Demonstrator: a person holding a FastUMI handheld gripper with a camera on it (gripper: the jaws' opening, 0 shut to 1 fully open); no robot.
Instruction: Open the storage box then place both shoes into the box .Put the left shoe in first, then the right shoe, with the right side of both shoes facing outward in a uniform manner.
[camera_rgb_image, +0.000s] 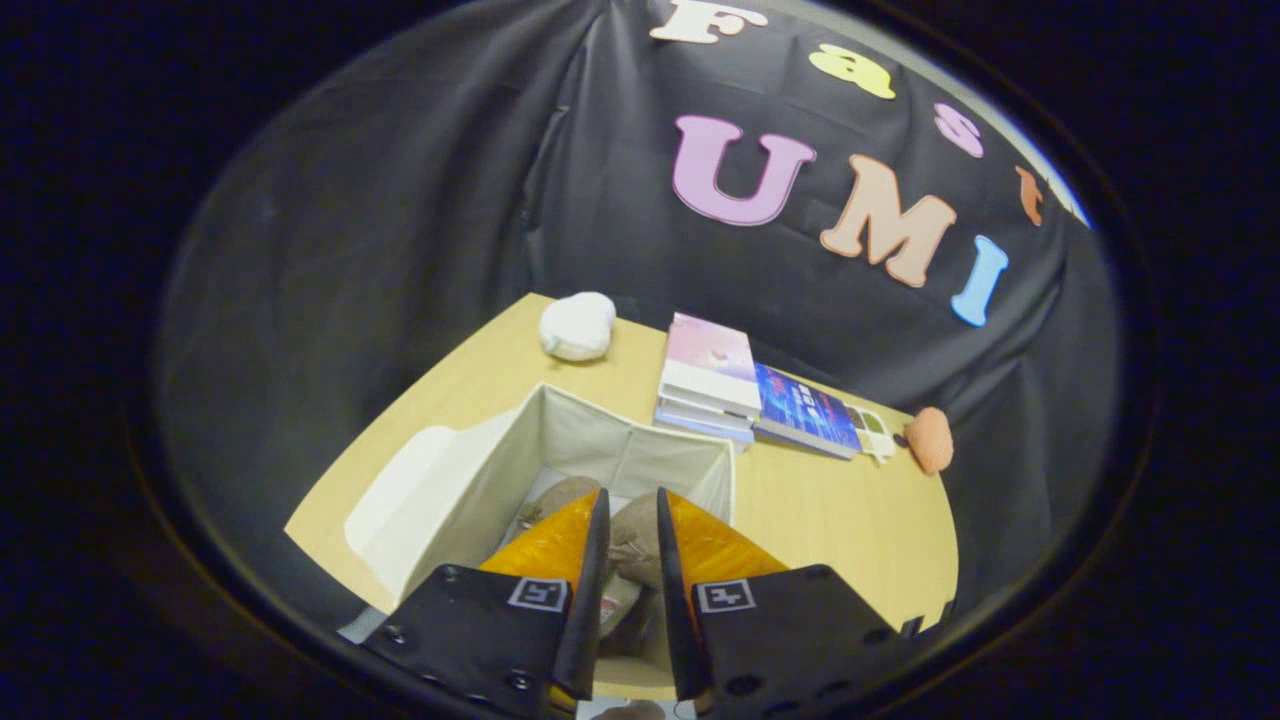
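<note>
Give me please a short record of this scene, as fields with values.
box: open beige fabric storage box on the light wooden table
lid: white, lying beside the box
gripper: above the box, fingers nearly closed around a brown shoe
behind the box: stack of books, round white plush, orange plush

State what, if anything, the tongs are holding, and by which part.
The tongs grip a brownish shoe between their fingers, over the open box. Which part of the shoe they pinch cannot be told.
</note>
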